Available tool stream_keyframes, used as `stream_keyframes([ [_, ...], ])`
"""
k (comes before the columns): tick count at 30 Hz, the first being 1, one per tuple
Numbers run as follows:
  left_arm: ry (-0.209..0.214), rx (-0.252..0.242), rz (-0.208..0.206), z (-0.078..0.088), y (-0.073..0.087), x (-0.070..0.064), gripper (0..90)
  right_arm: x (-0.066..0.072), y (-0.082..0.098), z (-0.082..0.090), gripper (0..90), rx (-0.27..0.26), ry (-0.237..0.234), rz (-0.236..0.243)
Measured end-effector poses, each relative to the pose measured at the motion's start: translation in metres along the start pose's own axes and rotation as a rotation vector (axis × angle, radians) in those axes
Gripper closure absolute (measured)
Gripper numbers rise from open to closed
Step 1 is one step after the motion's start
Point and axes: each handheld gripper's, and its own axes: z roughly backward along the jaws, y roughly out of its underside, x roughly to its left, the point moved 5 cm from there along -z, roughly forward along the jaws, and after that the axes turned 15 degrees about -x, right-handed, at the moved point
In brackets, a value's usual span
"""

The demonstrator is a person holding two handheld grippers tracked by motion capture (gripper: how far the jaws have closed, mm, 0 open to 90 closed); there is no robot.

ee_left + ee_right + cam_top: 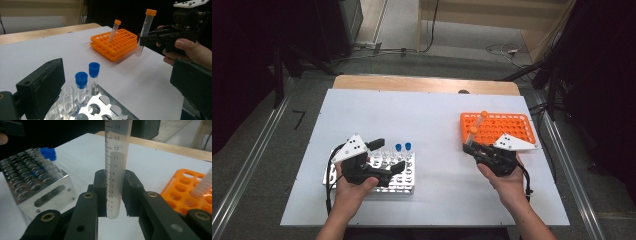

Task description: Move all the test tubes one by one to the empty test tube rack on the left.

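Note:
My right gripper is shut on a clear graduated tube with an orange cap, held upright above the white table just left of the orange rack. A second orange-capped tube stands tilted in that rack. My left gripper is open over the metal rack. Its jaws stand wide apart, with nothing pressed between them. Two blue-capped tubes stand in the metal rack beside several uncapped clear ones.
The white table has bare room between the two racks and behind them. A wooden edge runs along its far side. Cables lie on the floor beyond, and dark stands flank the table.

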Motion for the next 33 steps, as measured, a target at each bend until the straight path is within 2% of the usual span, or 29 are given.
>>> stream_keyframes([
  [3,0.028,0.000,0.014,-0.003,-0.001,-0.006,0.0,0.009,-0.002,-0.001,72.6,-0.004,-0.025,-0.003],
  [8,0.044,0.005,-0.012,-0.008,-0.002,-0.016,0.0,0.024,-0.004,-0.003,72.7,-0.007,-0.069,0.000],
  [13,0.069,0.005,-0.005,-0.012,-0.002,-0.024,0.8,0.040,-0.004,-0.006,72.6,-0.001,-0.110,-0.001],
  [16,0.069,-0.002,-0.005,-0.014,-0.003,-0.028,3.0,0.049,-0.002,-0.009,72.6,0.006,-0.134,0.008],
  [20,0.052,0.010,-0.015,-0.018,-0.003,-0.034,10.2,0.060,-0.001,-0.012,72.6,0.018,-0.163,0.017],
  [28,0.090,0.006,0.007,-0.024,-0.003,-0.045,24.9,0.083,0.002,-0.018,72.7,0.036,-0.225,0.038],
  [33,0.131,0.004,0.014,-0.027,-0.002,-0.051,35.3,0.096,0.004,-0.020,72.6,0.043,-0.255,0.050],
])
